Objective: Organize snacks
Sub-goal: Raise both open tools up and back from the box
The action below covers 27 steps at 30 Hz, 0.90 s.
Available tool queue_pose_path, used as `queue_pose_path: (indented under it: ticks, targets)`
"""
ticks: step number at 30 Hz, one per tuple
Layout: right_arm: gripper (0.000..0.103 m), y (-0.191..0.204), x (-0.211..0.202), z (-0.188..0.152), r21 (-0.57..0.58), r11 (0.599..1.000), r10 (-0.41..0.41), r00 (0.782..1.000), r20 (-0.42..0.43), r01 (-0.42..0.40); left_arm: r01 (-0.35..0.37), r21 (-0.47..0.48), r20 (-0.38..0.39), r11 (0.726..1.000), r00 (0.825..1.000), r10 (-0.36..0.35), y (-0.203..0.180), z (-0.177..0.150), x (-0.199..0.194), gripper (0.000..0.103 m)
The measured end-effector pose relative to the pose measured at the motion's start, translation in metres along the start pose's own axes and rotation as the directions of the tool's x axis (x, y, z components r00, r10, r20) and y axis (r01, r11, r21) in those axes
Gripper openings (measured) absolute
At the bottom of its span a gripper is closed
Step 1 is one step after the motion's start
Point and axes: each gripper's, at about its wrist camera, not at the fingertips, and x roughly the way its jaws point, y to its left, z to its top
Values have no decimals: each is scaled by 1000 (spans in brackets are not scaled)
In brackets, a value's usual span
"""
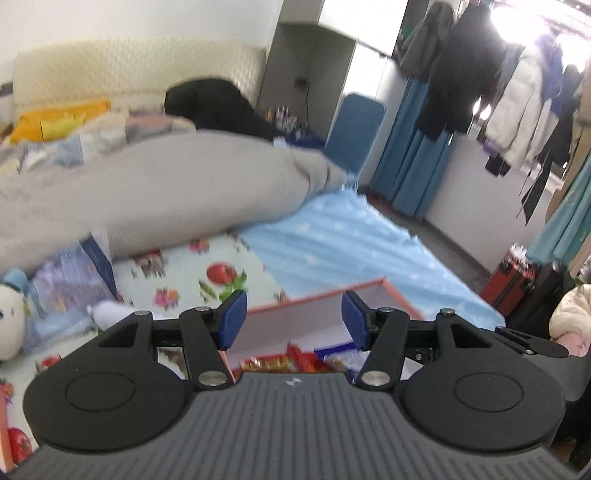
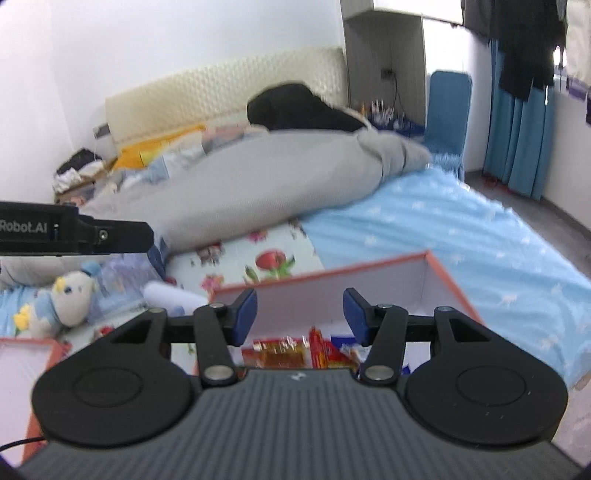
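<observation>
Red and orange snack packets (image 2: 295, 350) lie inside the orange-rimmed box (image 2: 439, 269).

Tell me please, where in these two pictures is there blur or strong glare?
Left wrist view: strong window glare washes out the top right behind the hanging coats; the grey duvet is smeared by motion blur. Right wrist view: the duvet and box edges are also soft, with little glare; fisheye bending in both.

A grey duvet (image 2: 258, 184) lies heaped across my bed, with a black garment (image 2: 295, 107) on top near the cream headboard (image 2: 221, 85). A blue starred sheet (image 2: 461, 229) covers the near side, beside a flowered sheet (image 2: 266, 254). A plush duck (image 2: 68, 299) rests at my left. Coats (image 1: 480, 74) hang above blue curtains (image 1: 410, 166). A red suitcase (image 1: 511, 280) stands on the floor.
</observation>
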Motion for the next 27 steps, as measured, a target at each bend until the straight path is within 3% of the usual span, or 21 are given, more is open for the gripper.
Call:
queue_pose_path:
  ticks: [11,17,20,27]
  targets:
    - [54,12,-73,1,41,999,-18,998,67,15,13,3,88,1000,996,-13,-15,-3,-93,63]
    - [54,8,-102,-15,63,997,-41,996,82,36,7,37,110,999,994,-11,-26,-32,-130,63]
    - [54,4,-108,-30,75,997,-42,996,75,36,-39,90,122,995,992,27,-32,-52,-140,63]
    - [54,0,-122,-65,72,995,-75,996,45,72,-30,54,92,998,995,25,-24,-97,-148,63]
